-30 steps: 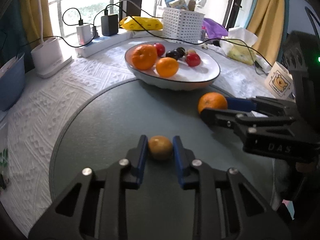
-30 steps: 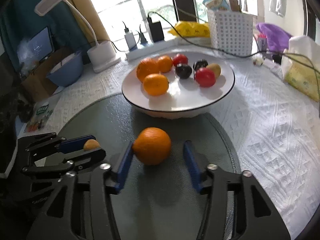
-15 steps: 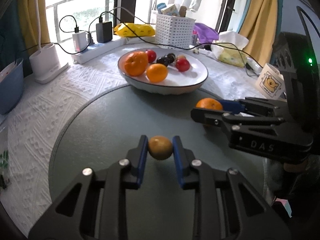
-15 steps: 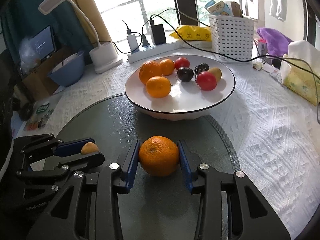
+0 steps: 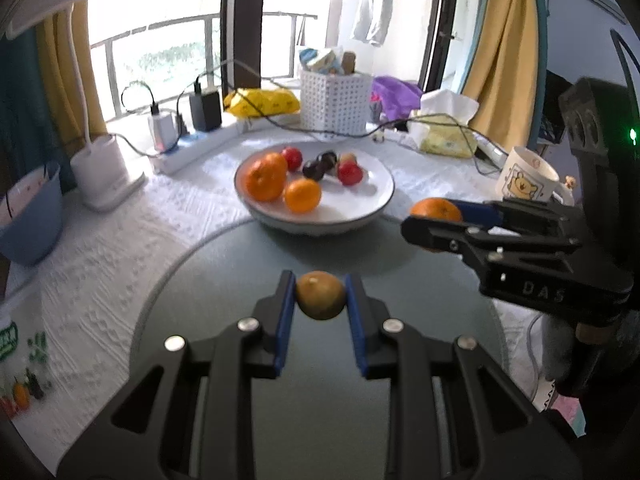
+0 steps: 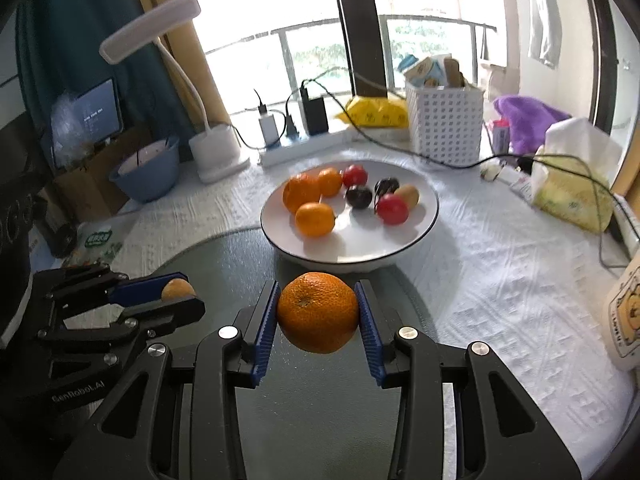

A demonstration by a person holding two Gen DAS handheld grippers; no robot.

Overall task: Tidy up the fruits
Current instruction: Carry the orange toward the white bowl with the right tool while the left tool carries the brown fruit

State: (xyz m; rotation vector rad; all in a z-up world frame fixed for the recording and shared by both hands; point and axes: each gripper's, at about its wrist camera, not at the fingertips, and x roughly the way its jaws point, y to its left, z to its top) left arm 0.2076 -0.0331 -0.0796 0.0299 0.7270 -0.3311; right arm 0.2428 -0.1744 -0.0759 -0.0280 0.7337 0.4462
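Right gripper [image 6: 318,312] clamps orange [image 6: 318,312]; underside hidden from left wrist.

A small brownish-yellow fruit [image 5: 320,295], round and dull-skinned, is clamped between blue pads above the dark round mat, its stem end turned upward. To its right, an orange [image 6: 317,312] with dimpled peel is pinched in the same way, clear of the mat, its stem dimple facing near. Farther off, a white bowl [image 6: 416,236] with a dark rim is set upright on the white cloth. In it, three oranges are grouped at the left; two red fruits, two dark ones and a brownish one are gathered at the right.
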